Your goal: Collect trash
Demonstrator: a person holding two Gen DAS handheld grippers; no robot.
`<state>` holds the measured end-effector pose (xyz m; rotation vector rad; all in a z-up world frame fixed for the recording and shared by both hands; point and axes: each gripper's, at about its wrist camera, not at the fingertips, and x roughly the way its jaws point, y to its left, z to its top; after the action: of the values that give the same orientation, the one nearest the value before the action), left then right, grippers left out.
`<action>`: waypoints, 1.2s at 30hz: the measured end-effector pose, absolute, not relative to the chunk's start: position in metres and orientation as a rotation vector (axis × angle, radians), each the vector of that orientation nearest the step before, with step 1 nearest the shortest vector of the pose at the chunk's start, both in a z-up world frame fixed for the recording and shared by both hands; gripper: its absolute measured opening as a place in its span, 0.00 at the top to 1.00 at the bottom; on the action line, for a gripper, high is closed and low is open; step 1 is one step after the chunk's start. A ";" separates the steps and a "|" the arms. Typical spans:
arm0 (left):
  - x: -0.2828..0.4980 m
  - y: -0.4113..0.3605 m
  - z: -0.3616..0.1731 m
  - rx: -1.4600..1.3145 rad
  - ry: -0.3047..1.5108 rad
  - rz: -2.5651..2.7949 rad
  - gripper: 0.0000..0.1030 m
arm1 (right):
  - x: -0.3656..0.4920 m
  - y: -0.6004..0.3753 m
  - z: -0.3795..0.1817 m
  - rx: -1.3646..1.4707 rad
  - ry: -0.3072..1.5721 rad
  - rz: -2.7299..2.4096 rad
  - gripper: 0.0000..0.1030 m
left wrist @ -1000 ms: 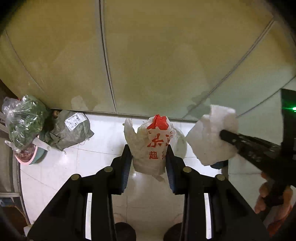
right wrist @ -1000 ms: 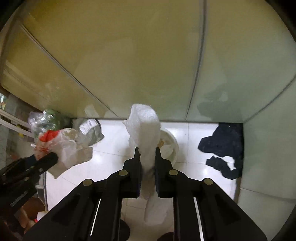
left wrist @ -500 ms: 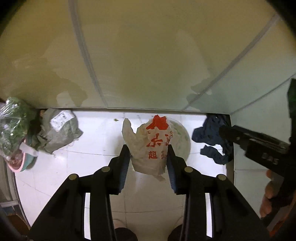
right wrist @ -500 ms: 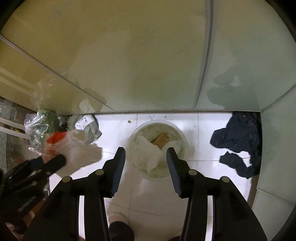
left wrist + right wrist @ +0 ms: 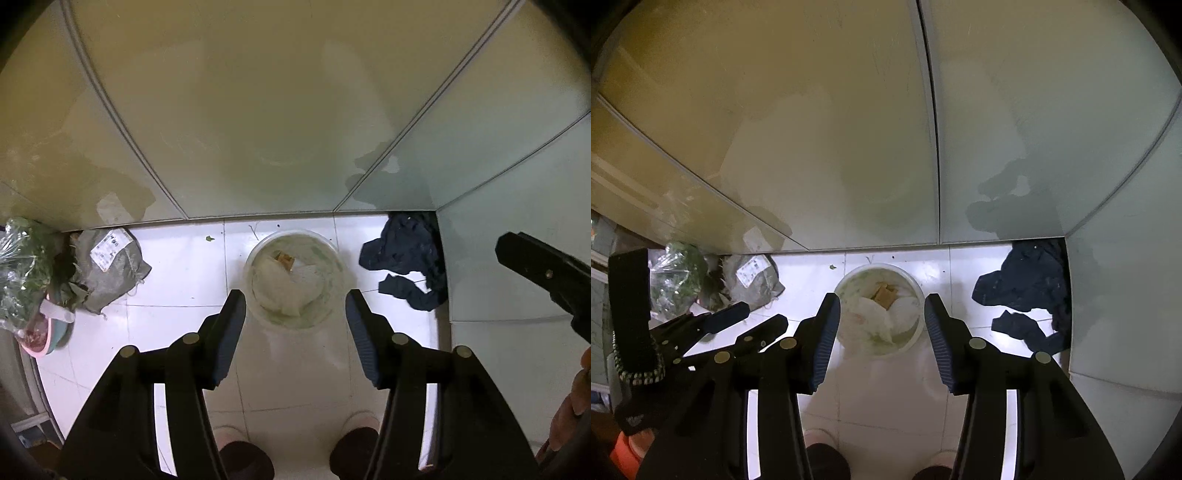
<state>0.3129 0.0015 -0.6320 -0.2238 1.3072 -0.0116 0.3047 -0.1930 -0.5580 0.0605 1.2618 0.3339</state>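
A round white bin (image 5: pixel 248 273) stands on the white tiled floor against the glass wall, holding crumpled white paper (image 5: pixel 280 295) and a brown scrap (image 5: pixel 284 258). My left gripper (image 5: pixel 295 295) hangs above it, its jaws opening, with nothing between the fingers. The right wrist view shows the same bin (image 5: pixel 882 266) with white paper and a white bag (image 5: pixel 866 315) inside. My right gripper (image 5: pixel 882 299) is open and empty over it. The left gripper (image 5: pixel 765 313) shows at the left there, and a right finger (image 5: pixel 535 266) enters the left wrist view from the right.
A dark blue cloth (image 5: pixel 406 258) lies in the right corner. A grey sack with a label (image 5: pixel 110 266), a bag of greens (image 5: pixel 22 266) and a pink basin (image 5: pixel 44 339) sit at the left. The person's shoes (image 5: pixel 240 458) are below the grippers.
The right gripper opened and its white paper dropped into the bin. The left gripper then moved over the bin, opened, and the white bag with red print left its fingers.
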 end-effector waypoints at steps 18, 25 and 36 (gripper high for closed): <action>0.265 0.055 -0.295 -0.213 0.979 0.001 0.46 | 0.259 -0.164 -0.286 0.055 1.048 0.347 0.57; 0.239 0.086 -0.179 -0.166 0.804 -0.012 0.40 | 0.236 -0.140 -0.180 0.049 0.894 0.326 0.57; 0.221 0.111 -0.074 -0.131 0.608 -0.036 0.10 | 0.212 -0.122 -0.086 0.037 0.673 0.238 0.36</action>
<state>0.2207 0.1107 -0.0740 -0.1306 0.6084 -0.0358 0.2118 -0.1221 -0.0860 0.0374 0.6728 0.2382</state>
